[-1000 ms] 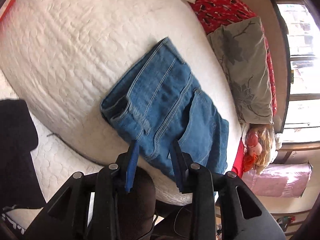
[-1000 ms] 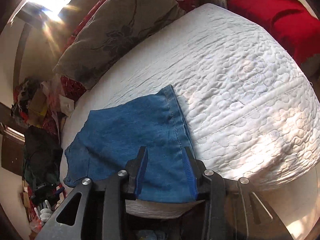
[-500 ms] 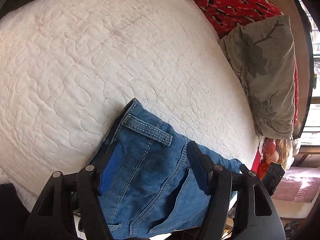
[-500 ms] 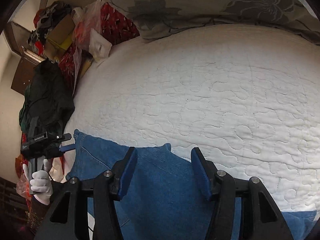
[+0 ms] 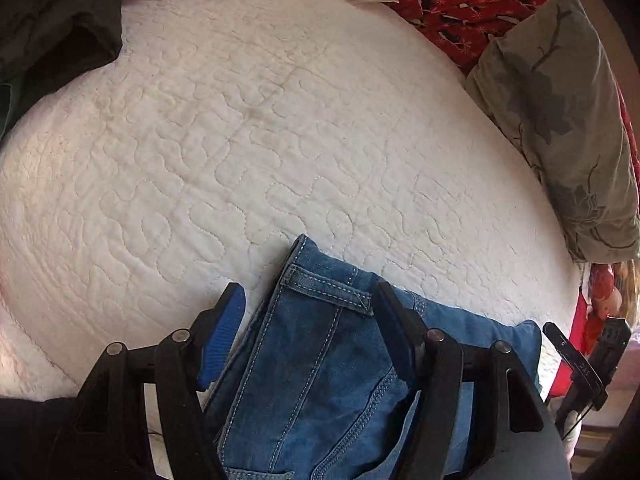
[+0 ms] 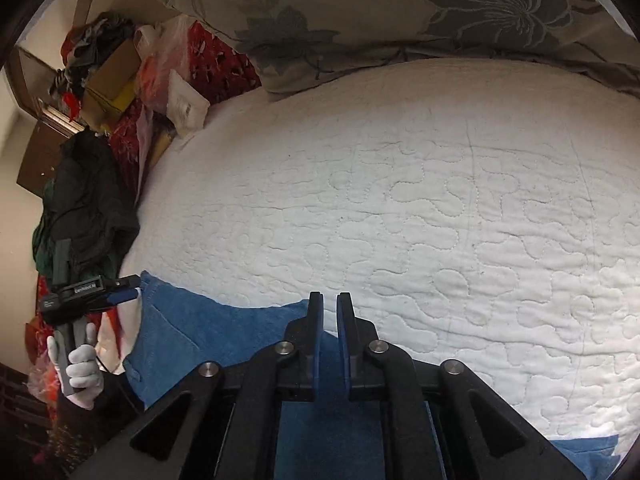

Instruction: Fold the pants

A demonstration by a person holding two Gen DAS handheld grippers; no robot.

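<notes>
Blue denim pants (image 5: pixel 320 364) lie at the near edge of a white quilted bed (image 5: pixel 260 140). My left gripper (image 5: pixel 308 312) is open, its jaws straddling the waistband corner with the belt loop. In the right wrist view the pants (image 6: pixel 208 332) show as plain blue cloth at the lower left. My right gripper (image 6: pixel 329 312) has its jaws nearly together over the cloth's far edge; I cannot see cloth between the pads. The left gripper (image 6: pixel 124 288), held in a white-gloved hand, shows at the pants' far left corner.
A grey flowered pillow (image 5: pixel 560 120) and red patterned cloth (image 5: pixel 472 4) lie along the far right of the bed. Dark clothing (image 5: pixel 52 20) sits at the upper left. Boxes and bags (image 6: pixel 120 80) are piled beside the bed.
The right gripper's jaws have closed from wide open to nearly together at the cloth's edge. The left gripper stayed open and shifted slightly left over the waistband.
</notes>
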